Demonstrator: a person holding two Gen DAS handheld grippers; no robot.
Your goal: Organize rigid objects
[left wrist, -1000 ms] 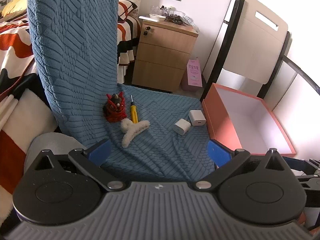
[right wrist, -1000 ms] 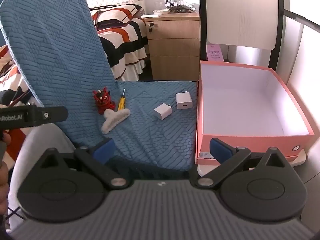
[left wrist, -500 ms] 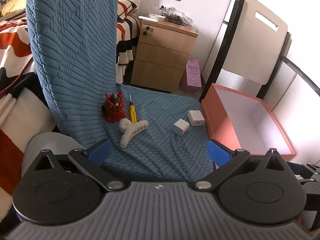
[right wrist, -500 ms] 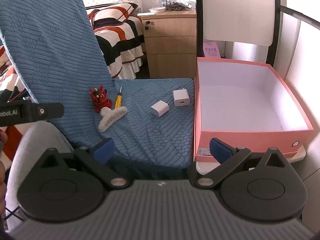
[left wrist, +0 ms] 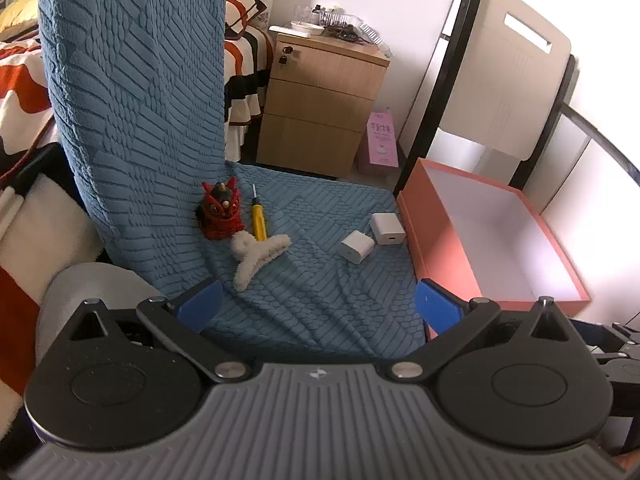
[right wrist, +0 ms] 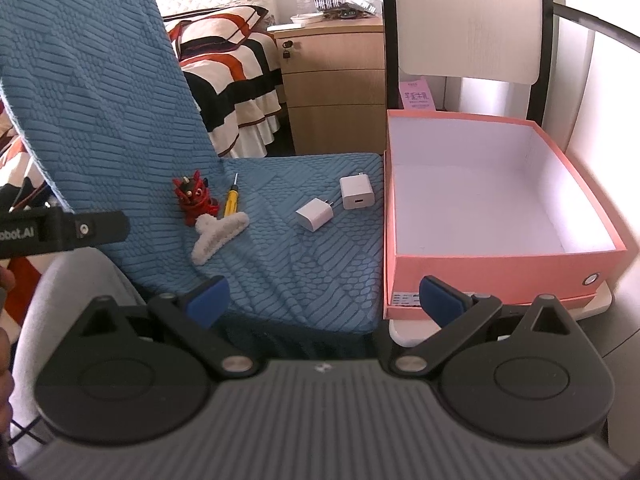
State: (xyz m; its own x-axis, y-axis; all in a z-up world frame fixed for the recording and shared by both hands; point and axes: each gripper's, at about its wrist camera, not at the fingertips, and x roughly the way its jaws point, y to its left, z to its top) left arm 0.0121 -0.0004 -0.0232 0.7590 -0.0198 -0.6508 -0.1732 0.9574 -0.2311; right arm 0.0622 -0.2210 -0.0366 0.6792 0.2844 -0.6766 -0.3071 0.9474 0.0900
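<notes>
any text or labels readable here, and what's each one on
"obot.AI": partly cut off, on the black bar of the left claw at the edge of the right wrist view.
Pink carton by the nightstand: printed characters, too blurred to read.
Sticker low on the pink box: too small to read.

Blue ribbed chair cover (right wrist: 120, 112), salmon-pink box (right wrist: 504, 258) white inside, yellow screwdriver (right wrist: 230, 200).

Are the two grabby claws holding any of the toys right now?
No. The left gripper and right gripper are both open and empty, away from the items on the blue cushion.
</notes>
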